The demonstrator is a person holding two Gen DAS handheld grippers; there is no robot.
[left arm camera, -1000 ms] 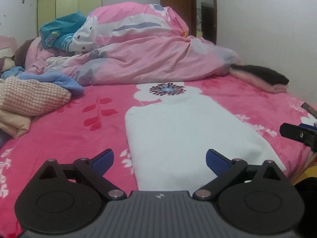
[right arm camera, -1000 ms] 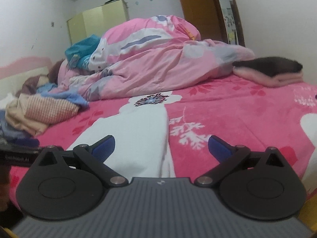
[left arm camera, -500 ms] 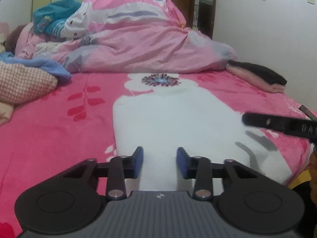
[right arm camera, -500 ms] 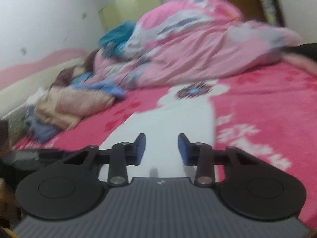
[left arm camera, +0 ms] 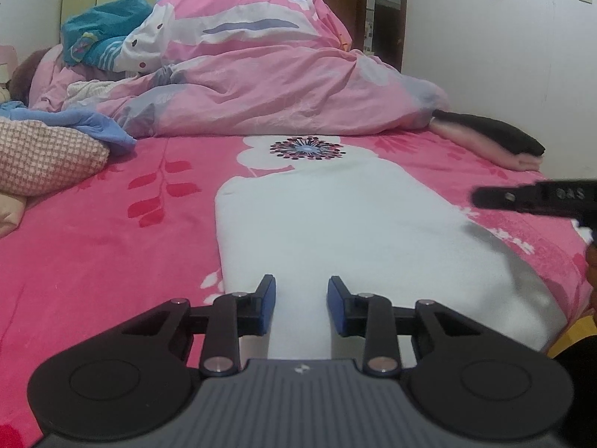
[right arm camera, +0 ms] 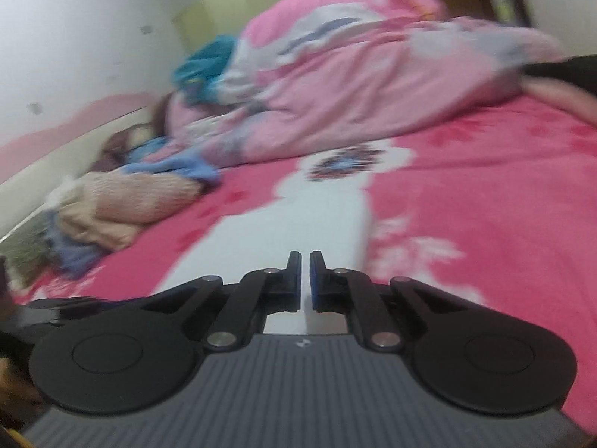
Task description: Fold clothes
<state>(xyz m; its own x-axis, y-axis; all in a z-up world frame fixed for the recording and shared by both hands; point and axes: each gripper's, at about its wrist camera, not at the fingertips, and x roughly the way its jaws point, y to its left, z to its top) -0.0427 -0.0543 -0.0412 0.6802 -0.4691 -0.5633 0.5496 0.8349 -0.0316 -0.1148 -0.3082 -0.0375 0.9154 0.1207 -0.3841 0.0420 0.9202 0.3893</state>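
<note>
A white garment (left arm camera: 335, 224) lies folded into a long strip on the pink flowered bed (left arm camera: 93, 261). My left gripper (left arm camera: 301, 306) rests at its near edge, jaws partly drawn in, with white fabric filling the gap between the blue pads. My right gripper (right arm camera: 306, 280) is shut with only a sliver between its pads, and nothing shows as caught there. In the left wrist view the right gripper (left arm camera: 481, 198) hovers over the garment's right side and casts a shadow on it. The right wrist view is blurred; the garment (right arm camera: 298, 224) runs ahead of the pads.
A heaped pink duvet (left arm camera: 261, 86) fills the back of the bed. A checked cloth bundle (left arm camera: 41, 153) and a blue cloth (left arm camera: 93, 123) lie at the left. A black and pink folded item (left arm camera: 492, 134) lies at the right, near the wall.
Both grippers went from wide open to narrow. The left came down onto the garment's near edge. The right swung left over the garment and went on to shut.
</note>
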